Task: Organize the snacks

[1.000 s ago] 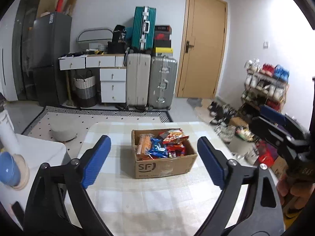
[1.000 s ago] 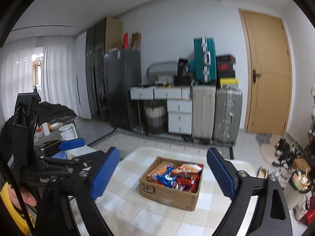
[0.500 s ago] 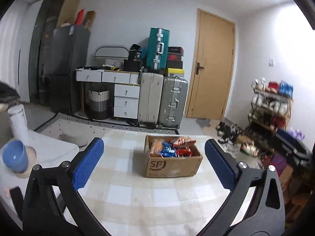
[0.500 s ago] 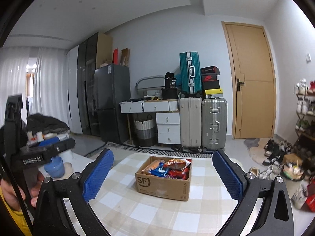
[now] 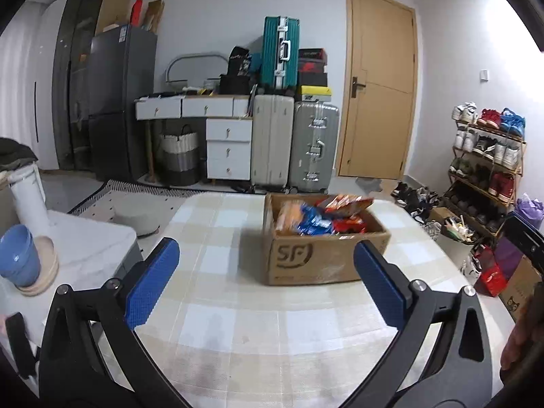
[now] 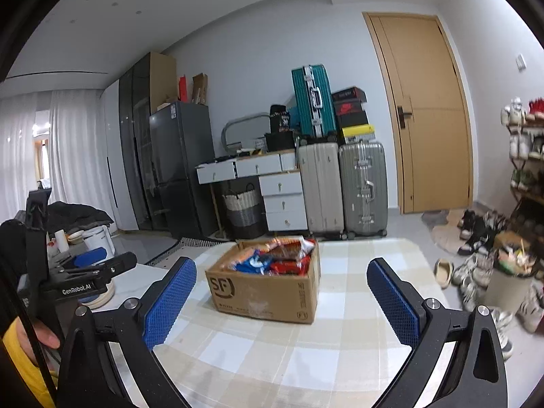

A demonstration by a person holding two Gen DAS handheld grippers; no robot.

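Checked cloth table (image 5: 238, 309): bare surface on all sides of cardboard box (image 5: 319, 258), which holds snack packets (image 5: 316, 219). Box stands ahead of left gripper (image 5: 265, 282) and right gripper (image 6: 282, 299), apart from both; each gripper spread wide, holding nothing.

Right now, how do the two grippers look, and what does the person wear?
Each gripper, left and right, has black angular arms with silver bolts and two blue textured pads. In the right wrist view, the left one bears white "GenRobot.AI" lettering. A yellow sleeve shows at that view's lower left edge.
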